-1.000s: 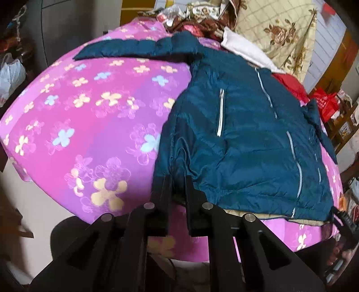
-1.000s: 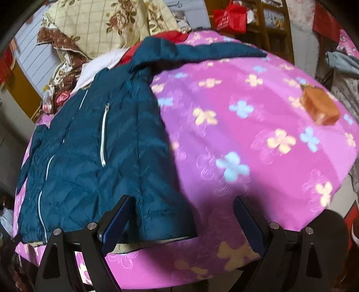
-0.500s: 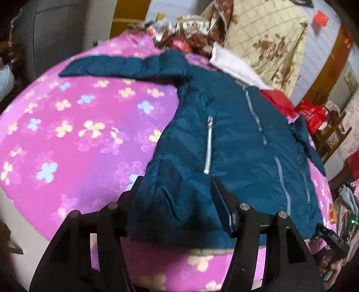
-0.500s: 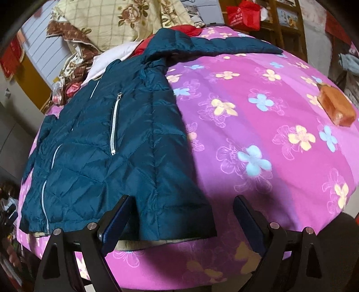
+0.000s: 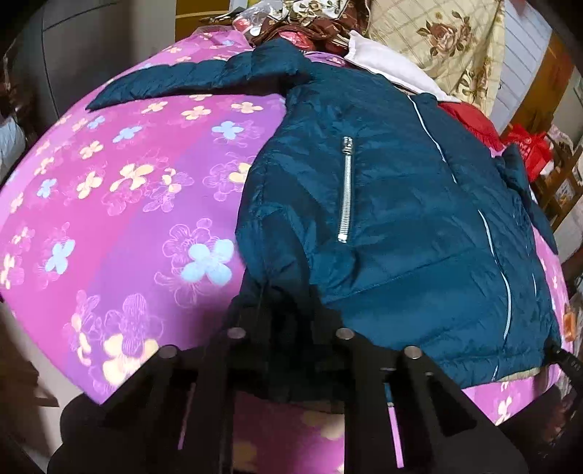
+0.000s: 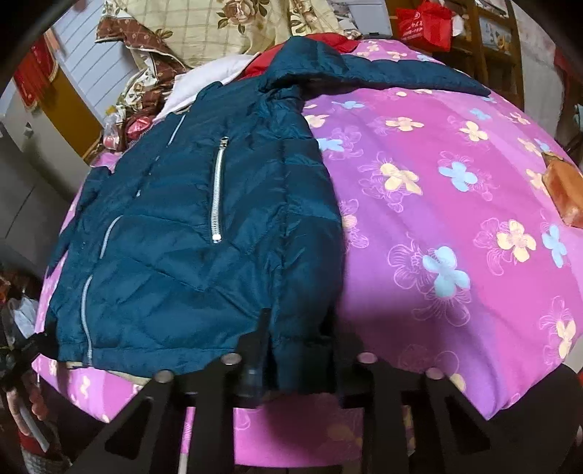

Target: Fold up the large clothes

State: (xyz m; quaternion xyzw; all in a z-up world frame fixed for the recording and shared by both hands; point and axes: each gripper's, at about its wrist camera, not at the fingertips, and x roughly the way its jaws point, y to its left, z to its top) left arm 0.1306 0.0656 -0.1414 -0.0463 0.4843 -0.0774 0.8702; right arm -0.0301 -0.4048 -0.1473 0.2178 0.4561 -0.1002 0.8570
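A dark teal puffer jacket [image 5: 393, 204] lies front up on a pink flowered bedspread [image 5: 120, 204], sleeves spread out to both sides. It also fills the left half of the right wrist view [image 6: 189, 233]. My left gripper [image 5: 288, 321] is shut on the jacket's near left hem corner. My right gripper [image 6: 295, 342] is shut on the near right hem corner. Both corners bunch between the fingers at the bed's near edge.
Pillows and a floral quilt [image 5: 448, 47] are piled at the head of the bed, with white and red cloth under the jacket's collar. A brown block [image 6: 564, 189] lies on the bedspread to the right. A red bag [image 6: 426, 22] and wooden shelves stand beyond.
The left gripper opened half a second ago, moved over the hem and has shut on it again. The right gripper moved in from open and has shut on the other hem corner.
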